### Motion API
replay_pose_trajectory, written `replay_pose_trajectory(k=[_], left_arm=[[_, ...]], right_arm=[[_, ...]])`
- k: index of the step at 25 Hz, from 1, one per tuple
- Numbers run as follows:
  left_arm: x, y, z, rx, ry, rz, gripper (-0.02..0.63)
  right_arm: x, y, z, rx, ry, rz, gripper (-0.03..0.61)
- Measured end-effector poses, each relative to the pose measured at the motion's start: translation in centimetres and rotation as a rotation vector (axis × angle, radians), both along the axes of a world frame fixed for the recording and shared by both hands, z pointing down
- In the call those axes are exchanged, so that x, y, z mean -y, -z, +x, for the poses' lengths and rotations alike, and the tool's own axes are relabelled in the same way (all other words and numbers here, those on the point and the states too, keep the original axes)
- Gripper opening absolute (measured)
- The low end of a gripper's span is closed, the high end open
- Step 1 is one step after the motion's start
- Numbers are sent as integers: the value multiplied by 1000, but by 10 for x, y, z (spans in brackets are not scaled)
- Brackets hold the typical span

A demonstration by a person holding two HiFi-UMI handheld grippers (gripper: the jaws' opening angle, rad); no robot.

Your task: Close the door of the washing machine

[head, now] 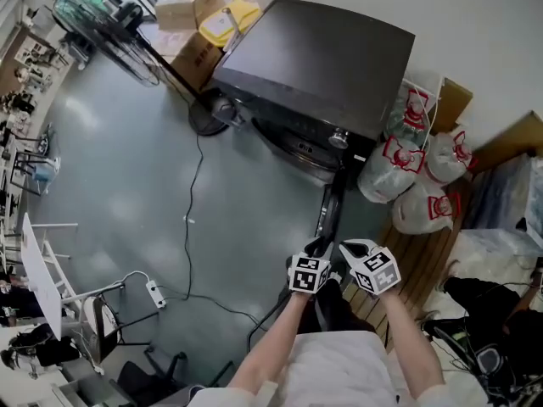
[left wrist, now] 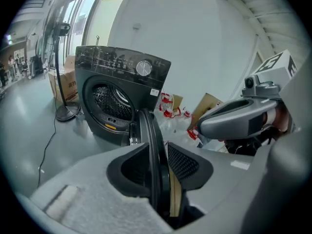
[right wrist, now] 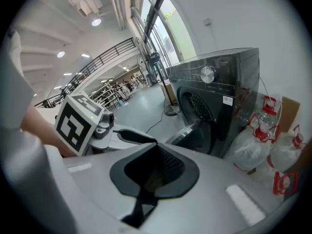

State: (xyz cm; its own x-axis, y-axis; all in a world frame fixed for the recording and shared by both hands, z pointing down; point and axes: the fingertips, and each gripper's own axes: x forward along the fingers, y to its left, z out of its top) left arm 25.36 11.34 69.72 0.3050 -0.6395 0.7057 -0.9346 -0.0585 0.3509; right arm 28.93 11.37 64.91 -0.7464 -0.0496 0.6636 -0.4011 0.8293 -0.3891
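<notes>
Head view: the door [head: 330, 212] of the black washer [head: 322, 66] stands swung wide open, edge-on to the person, jutting from the machine's front over the grey floor [head: 127, 185]. Its free edge lies at the left gripper [head: 316, 249], which is released: in the left gripper view the jaws stand apart with the door's dark rim upright between them and a thin gap showing on the rim's right side. Whether the left pad touches the rim cannot be told. The same view shows the open drum [left wrist: 109, 100] behind the door and a round dial [left wrist: 144, 68] on the panel above it.

The right gripper [head: 351, 249], just beside the left, is clenched; its own view shows the jaws together with nothing between them. Both grippers point down and forward toward the machine, and bare forearms reach in from the bottom of the frame.

White bags [head: 416, 181] with red print are heaped against the washer's right side, on wooden slats [head: 424, 265]. Left of the machine stand cardboard boxes [head: 191, 8] and a fan [head: 92, 13]. A cable [head: 193, 195] trails across the floor to a power strip [head: 155, 293].
</notes>
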Motion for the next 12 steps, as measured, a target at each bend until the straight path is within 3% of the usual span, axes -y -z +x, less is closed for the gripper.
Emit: replay_pose_trajectory(k=[5,9,12], left_arm=[[0,-10,-3,52,3,9,133],[-1,-18,-6,101,-5,-21,133],[1,-24,-6,124,20,-43,114]], right_arm=[[20,-8,0,-30,70,21,0],[44,-5,-9,-74,192,23,0],[55,3,-28,-28,273,7,1]])
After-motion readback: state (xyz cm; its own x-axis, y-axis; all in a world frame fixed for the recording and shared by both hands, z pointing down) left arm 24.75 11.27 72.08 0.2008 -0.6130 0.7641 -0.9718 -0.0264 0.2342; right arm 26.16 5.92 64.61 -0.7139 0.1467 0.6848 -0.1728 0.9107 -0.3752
